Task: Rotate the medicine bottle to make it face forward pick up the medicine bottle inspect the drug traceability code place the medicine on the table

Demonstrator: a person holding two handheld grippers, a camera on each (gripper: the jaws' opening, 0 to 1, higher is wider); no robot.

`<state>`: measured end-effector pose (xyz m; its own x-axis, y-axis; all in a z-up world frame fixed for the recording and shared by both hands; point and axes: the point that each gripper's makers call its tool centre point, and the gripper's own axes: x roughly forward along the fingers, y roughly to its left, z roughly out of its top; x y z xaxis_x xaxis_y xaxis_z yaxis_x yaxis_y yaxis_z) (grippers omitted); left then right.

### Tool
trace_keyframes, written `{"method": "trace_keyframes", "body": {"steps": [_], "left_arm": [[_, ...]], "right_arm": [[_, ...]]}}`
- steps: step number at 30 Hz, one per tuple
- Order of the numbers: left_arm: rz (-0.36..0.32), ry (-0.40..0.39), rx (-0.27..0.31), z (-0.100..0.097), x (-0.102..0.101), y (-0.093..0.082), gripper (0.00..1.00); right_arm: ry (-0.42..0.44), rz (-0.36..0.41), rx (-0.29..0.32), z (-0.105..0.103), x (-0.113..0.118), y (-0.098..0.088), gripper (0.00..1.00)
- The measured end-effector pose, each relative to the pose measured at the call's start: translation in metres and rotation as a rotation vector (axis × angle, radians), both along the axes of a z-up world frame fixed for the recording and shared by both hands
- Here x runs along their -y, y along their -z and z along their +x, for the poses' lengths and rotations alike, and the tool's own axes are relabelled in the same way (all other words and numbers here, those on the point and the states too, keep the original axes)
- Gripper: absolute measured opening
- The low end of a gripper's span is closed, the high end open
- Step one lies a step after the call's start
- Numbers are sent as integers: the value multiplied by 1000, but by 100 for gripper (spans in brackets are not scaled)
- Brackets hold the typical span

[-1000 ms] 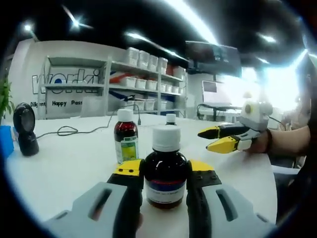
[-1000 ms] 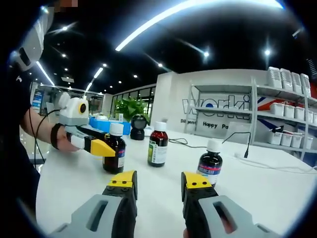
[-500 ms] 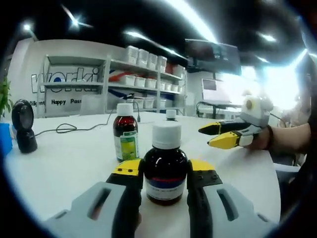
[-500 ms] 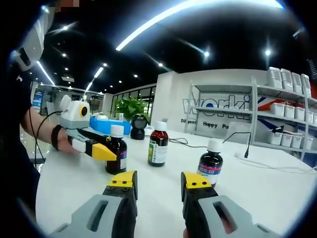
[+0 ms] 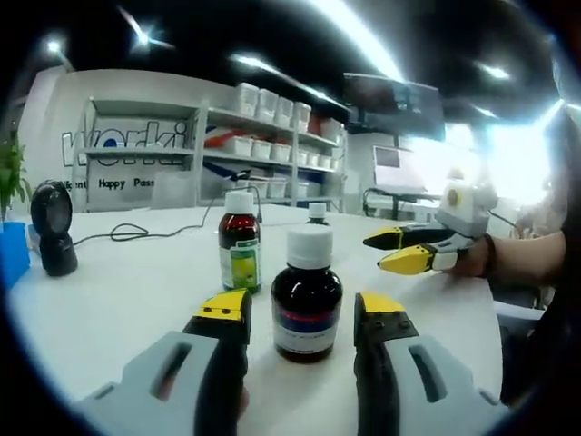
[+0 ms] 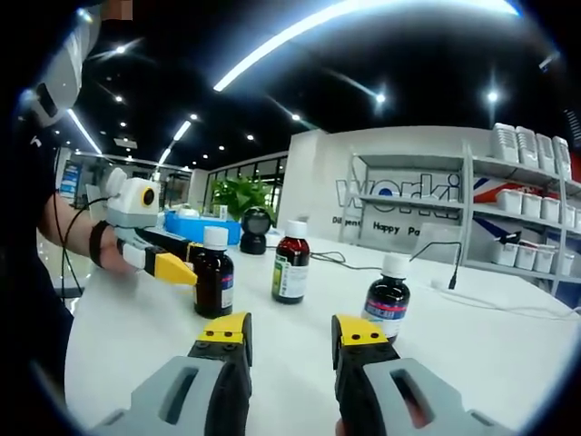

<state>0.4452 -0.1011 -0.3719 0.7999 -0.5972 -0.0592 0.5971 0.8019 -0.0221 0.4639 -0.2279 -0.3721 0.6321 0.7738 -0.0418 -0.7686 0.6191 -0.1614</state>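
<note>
The left claw [image 5: 304,318] has let go: its jaws, clamped on the near bottle [image 5: 307,293] a second ago, now stand apart on either side of it, clear of the glass. The white worktop [image 5: 118,291] carries everything, with shelving [image 5: 263,150] along the back wall. A black scanner [image 5: 52,227] stands at the worktop's far left beside a trailing cable [image 5: 136,234]. The near bottle, dark with a white cap, stands upright on the worktop between the released jaws. Behind it to the left stands a green-labelled bottle [image 5: 241,242], and a third bottle [image 5: 317,213] sits farther back. The right claw [image 6: 289,329] hovers over the worktop, jaws parted and holding nothing; in the left gripper view it shows at the right [image 5: 392,252], well apart from the bottles.
</note>
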Motion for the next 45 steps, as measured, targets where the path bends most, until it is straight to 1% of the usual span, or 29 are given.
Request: {"method": "trace_keyframes", "body": {"steps": [5, 14, 21, 27, 33, 38, 42, 45], "left_arm": [[-15, 1, 6, -5, -12, -3, 37], [-27, -26, 12, -20, -34, -6, 37], [-45, -77, 9, -24, -52, -5, 36], [-79, -123, 14, -22, -64, -9, 36], [-81, -150, 31, -19, -75, -16, 36], [-69, -177, 51, -14, -93, -25, 36], [-55, -211, 70, -9, -111, -32, 36], [-67, -239, 85, -5, -126, -39, 36]], "right_arm": [[-2, -2, -1, 0, 0, 0, 31], [-1, -6, 1, 1, 0, 1, 31], [-4, -13, 2, 1, 0, 3, 31], [-3, -16, 2, 0, 0, 3, 31], [-2, -19, 2, 0, -1, 3, 31], [-2, -20, 3, 0, -1, 3, 30], [-2, -21, 4, 0, -1, 3, 30], [-2, -22, 4, 0, -1, 3, 30]]}}
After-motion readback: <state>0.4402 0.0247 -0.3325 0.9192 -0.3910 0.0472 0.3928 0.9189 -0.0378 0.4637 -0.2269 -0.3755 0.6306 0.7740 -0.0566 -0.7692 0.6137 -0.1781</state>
